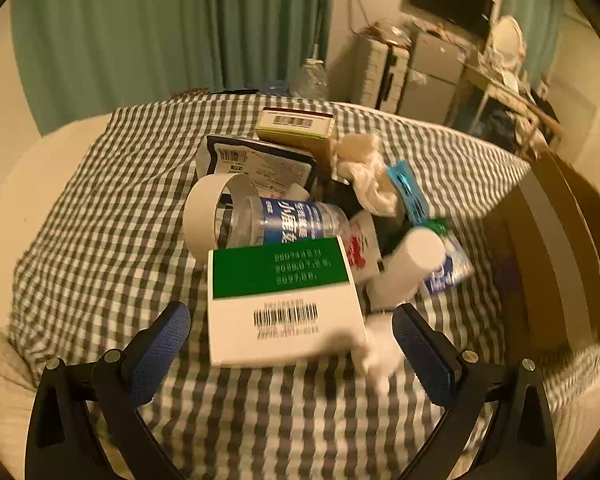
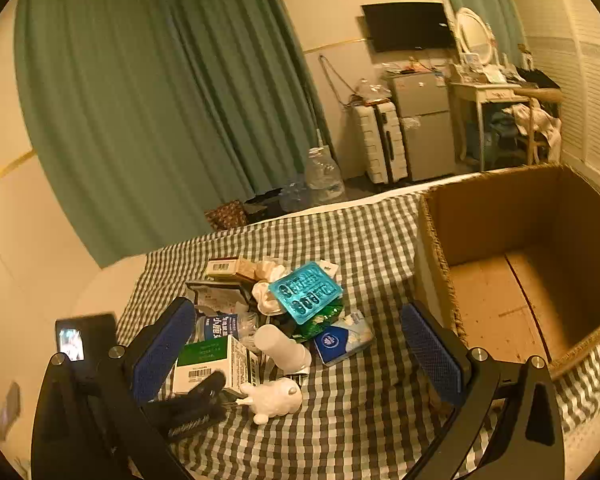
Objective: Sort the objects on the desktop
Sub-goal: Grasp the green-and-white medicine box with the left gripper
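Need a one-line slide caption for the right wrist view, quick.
Open right gripper hovers over a clutter pile on the checked cloth, empty cardboard box alongside.

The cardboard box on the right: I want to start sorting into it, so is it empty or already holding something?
Empty. The right wrist view looks into the open cardboard box and shows only its bare floor.

Each hand-held gripper, left [image 1: 291, 354] and right [image 2: 298, 354], has two black angular plastic arms with triangular cut-outs and round silver screw heads at the joints. The fingers [image 1: 160, 354] carry blue, finely textured pads; the blur makes the weave pattern hard to confirm.
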Demonstrator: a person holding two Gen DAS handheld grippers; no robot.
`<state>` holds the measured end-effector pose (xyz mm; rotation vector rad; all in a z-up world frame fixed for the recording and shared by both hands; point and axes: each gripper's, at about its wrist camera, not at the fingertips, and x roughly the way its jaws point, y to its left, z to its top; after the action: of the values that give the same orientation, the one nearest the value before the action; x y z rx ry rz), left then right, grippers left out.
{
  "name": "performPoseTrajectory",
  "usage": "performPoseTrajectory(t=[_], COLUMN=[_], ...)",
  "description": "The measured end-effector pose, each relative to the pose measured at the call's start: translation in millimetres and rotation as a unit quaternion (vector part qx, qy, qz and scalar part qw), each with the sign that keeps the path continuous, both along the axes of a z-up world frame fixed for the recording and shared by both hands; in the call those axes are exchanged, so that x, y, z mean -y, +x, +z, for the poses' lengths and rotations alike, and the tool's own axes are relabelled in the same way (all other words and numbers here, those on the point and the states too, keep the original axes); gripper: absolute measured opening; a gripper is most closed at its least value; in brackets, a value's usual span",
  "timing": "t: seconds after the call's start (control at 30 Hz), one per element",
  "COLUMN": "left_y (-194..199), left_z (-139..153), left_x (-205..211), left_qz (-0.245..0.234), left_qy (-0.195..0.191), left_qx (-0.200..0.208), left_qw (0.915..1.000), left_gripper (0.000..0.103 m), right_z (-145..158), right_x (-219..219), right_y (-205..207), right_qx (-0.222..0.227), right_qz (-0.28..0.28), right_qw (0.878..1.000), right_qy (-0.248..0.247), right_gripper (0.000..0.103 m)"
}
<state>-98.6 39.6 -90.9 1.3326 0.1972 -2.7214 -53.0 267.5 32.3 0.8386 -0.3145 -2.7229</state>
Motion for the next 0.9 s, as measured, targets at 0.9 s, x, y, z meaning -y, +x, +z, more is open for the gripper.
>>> performPoseTrajectory(t=[0.9], left_y=[-2.0], left_z=[-28.3], left_x=[65.0], left_qz=[0.069], left_qy=[0.097], left_qx=[-0.017], left_qw=[0.9927], left_gripper=[0.103], right_z=[-59.4], right_x=[52.1], right_y=[-56.6], right_qx=[0.095], right_qz=[0.025], right_qw=[0.989], right_qy=[0.114], right_gripper=[0.103])
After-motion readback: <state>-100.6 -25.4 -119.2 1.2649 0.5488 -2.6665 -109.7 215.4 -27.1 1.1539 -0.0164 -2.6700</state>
